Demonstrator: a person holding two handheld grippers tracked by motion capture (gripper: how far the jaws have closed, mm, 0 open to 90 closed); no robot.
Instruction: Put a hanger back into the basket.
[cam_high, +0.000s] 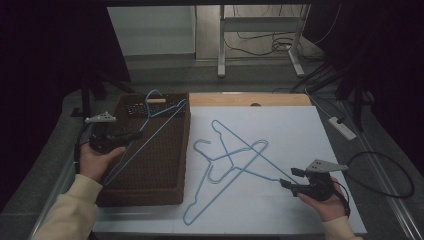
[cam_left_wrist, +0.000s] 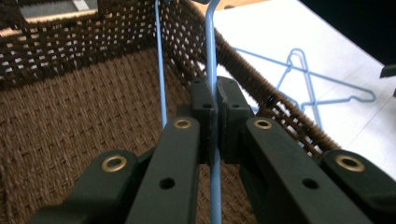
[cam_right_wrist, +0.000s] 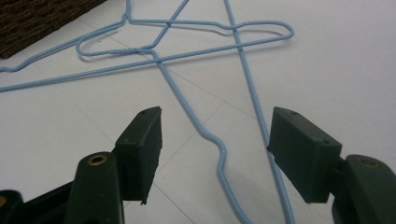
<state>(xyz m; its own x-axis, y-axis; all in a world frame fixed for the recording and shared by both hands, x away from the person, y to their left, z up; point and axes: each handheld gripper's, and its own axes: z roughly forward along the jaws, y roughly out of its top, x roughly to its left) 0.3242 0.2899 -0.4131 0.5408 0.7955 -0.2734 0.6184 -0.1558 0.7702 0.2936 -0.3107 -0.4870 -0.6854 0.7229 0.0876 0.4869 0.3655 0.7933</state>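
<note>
blue wire coat hanger (cam_high: 150, 127) lies slanted over the brown woven rectangular basket (cam_high: 150, 187) at nine o'clock on the white worktop (cam_high: 300, 130), its hook up at the basket's far rim. the left hand-held gripper (cam_left_wrist: 212, 100) has its jaws pinched tight on that hanger's wire (the wire runs straight between the pads). two more blue wire hangers (cam_high: 230, 160) lie crossed at the worktop's centre. the right hand-held gripper (cam_right_wrist: 215, 140), at four o'clock, stands wide open astride their wire ends, gripping nothing.
</note>
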